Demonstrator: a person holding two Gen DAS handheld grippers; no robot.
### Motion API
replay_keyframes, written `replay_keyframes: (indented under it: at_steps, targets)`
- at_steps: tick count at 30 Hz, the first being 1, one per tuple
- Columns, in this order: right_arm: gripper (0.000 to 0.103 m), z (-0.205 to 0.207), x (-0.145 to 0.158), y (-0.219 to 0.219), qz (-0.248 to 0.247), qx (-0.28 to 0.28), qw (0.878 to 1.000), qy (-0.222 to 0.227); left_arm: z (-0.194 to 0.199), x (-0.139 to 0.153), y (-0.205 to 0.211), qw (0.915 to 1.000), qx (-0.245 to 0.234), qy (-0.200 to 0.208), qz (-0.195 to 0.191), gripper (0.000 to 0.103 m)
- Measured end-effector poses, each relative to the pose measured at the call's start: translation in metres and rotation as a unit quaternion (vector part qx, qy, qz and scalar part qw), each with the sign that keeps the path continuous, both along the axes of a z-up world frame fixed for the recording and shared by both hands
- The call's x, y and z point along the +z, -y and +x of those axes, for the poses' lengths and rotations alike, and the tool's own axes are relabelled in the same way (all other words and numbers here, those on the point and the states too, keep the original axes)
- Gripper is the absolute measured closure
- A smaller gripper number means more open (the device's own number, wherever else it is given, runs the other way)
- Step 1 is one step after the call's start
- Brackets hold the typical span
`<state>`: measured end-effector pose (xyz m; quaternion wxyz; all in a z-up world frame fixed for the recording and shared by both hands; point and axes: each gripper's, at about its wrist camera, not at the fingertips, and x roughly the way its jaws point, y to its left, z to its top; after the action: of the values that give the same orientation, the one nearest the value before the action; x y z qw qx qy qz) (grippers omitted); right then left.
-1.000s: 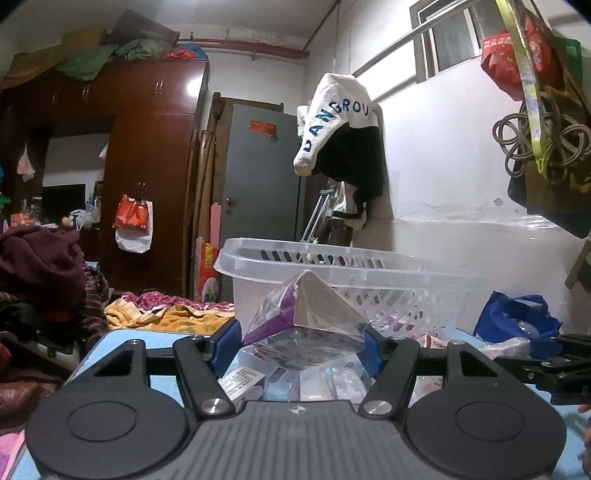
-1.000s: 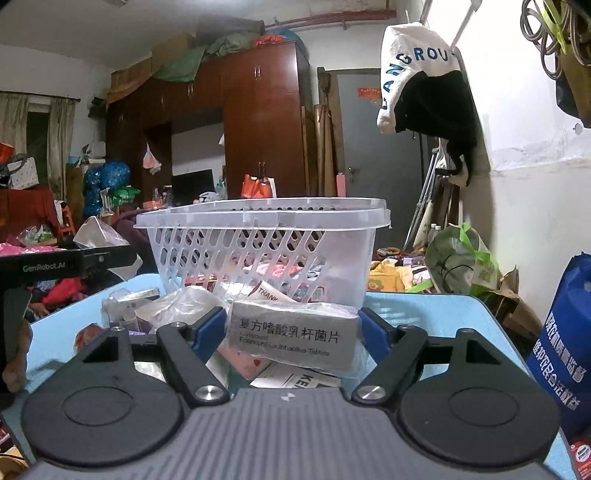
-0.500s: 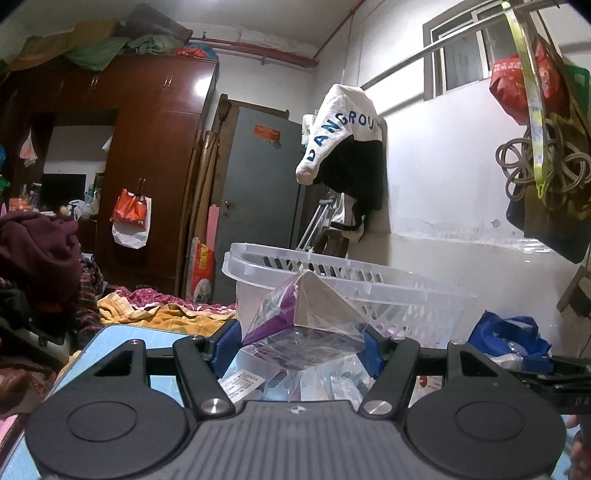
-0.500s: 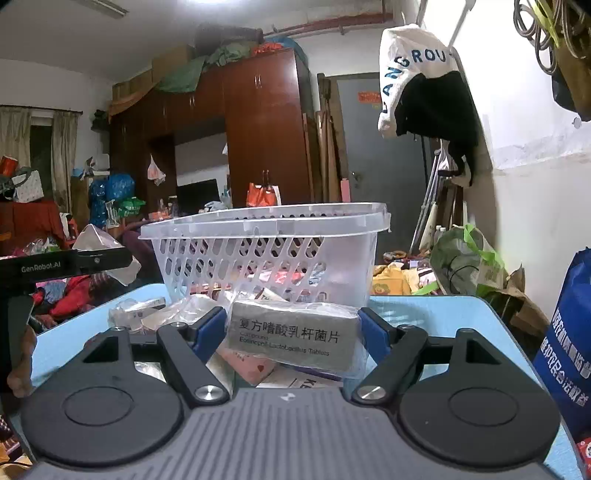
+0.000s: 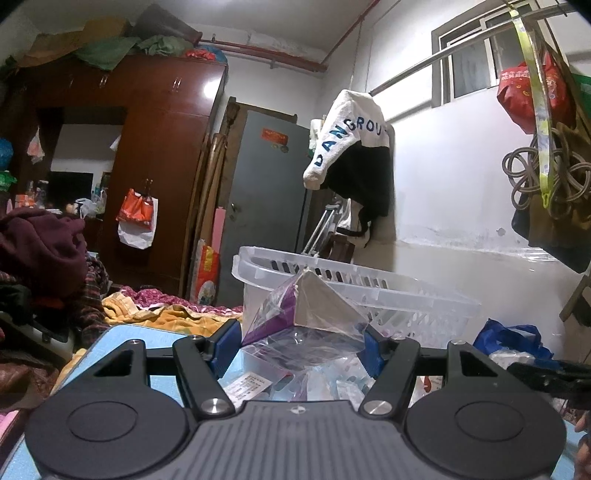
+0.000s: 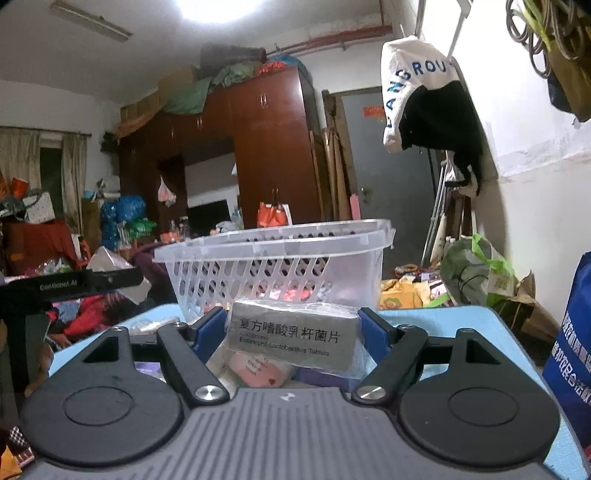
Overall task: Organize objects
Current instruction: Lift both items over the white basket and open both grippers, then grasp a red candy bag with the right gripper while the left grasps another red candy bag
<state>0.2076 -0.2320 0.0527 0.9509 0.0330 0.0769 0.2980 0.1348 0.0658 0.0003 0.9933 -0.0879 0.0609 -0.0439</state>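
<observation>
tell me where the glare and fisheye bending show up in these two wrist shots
Right wrist view: the ceiling light blows out to white at the top edge, and the white wall bows at the right. Left wrist view: a bright reflection sits on the glossy brown wardrobe door, and the clear plastic bag around the purple-and-grey box catches sheen; the metal rail curves noticeably.

Your left wrist view: sits low over blue tabletop [image 5: 122, 332], looks forward along fingers, slightly upward; white basket [image 5: 369, 291] close ahead, right of centre; white wall fills right side.
Your right wrist view: same low height over tabletop [image 6: 461, 321], faces same way, tilted up toward ceiling light; basket [image 6: 273, 251] close, dead centre.
Shared by both: basket, brown wardrobe [image 5: 162, 155] [image 6: 273, 147], grey door [image 5: 269, 184] [image 6: 391, 155], hanging white garment [image 5: 351, 133] [image 6: 417, 81]. Your other gripper's body pokes in at each view's inner edge.
</observation>
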Motion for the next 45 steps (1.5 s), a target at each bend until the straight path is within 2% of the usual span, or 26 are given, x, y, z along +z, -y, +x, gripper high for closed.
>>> replay_keyframes:
  at_steps: [5,7,9,11,13,16,19,21,22,23,24,26,29,31,33,37,39,41,43,45]
  targets:
    - [0.024,-0.004,0.009,0.000,0.008,0.006,1.000,0.006,-0.002,0.005,0.004,0.9999,-0.012,0.007,0.007,0.034]
    - [0.024,-0.005,0.024,-0.003,0.006,0.013,1.000,0.018,0.000,0.011,0.006,0.9995,-0.030,0.001,-0.001,0.034]
    - [0.024,0.001,0.049,-0.012,0.004,0.022,0.999,0.029,0.006,0.026,0.011,0.9991,-0.041,0.009,0.007,0.034]
    - [0.023,0.016,0.075,-0.028,-0.012,0.024,0.999,0.034,0.024,0.050,0.016,0.9990,-0.044,0.006,0.010,0.034]
    - [0.023,0.042,0.099,-0.052,-0.050,0.003,0.998,0.036,0.049,0.072,0.018,0.9987,-0.050,-0.010,-0.004,0.034]
    - [0.023,0.096,0.113,-0.077,-0.091,-0.030,0.995,-0.002,0.089,0.090,0.023,0.9969,-0.055,-0.054,-0.011,0.034]
    - [0.022,0.135,0.104,-0.094,-0.122,-0.030,0.991,-0.046,0.124,0.087,0.025,0.9897,-0.065,-0.126,-0.023,0.034]
    - [0.019,0.140,0.099,-0.094,-0.126,-0.044,0.990,-0.048,0.132,0.081,0.026,0.9867,-0.063,-0.149,-0.019,0.026]
    - [0.016,0.138,0.097,-0.089,-0.114,-0.042,0.991,-0.052,0.130,0.079,0.025,0.9868,-0.062,-0.148,-0.019,0.016]
    - [0.007,0.134,0.096,-0.080,-0.095,-0.034,0.993,-0.056,0.123,0.078,0.021,0.9880,-0.060,-0.140,-0.023,0.011]
    - [0.000,0.125,0.095,-0.067,-0.072,-0.022,0.996,-0.056,0.114,0.078,0.016,0.9895,-0.059,-0.129,-0.028,0.010]
    - [0.000,0.105,0.090,-0.045,-0.051,-0.003,0.997,-0.053,0.088,0.073,0.008,0.9920,-0.056,-0.107,-0.036,0.007]
    - [0.000,0.074,0.064,-0.021,-0.069,0.002,0.996,-0.052,0.046,0.056,-0.001,0.9941,-0.041,-0.097,-0.026,0.006]
    - [0.000,0.061,0.043,-0.015,-0.090,0.005,0.993,-0.075,0.016,0.032,-0.008,0.9942,-0.031,-0.101,-0.015,0.006]
    - [0.000,0.053,0.018,-0.008,-0.096,0.012,0.990,-0.104,0.003,0.014,-0.012,0.9926,-0.029,-0.116,-0.022,0.006]
    - [0.000,0.029,-0.012,0.014,-0.026,0.027,0.991,-0.125,-0.014,-0.016,-0.027,0.9889,-0.017,-0.140,-0.048,0.006]
    - [0.004,0.011,-0.020,0.012,-0.016,0.047,0.992,-0.115,-0.021,-0.021,-0.027,0.9899,-0.004,-0.136,-0.042,0.006]
    - [0.008,0.000,-0.025,0.000,-0.032,0.053,0.993,-0.099,-0.019,-0.023,-0.025,0.9893,0.002,-0.142,-0.036,0.007]
    - [0.023,-0.006,-0.029,-0.016,-0.069,0.056,0.992,-0.088,-0.018,-0.022,-0.025,0.9890,-0.006,-0.142,-0.041,0.008]
    - [0.031,-0.004,-0.033,-0.026,-0.086,0.056,0.991,-0.085,-0.012,-0.022,-0.020,0.9881,-0.004,-0.150,-0.034,0.008]
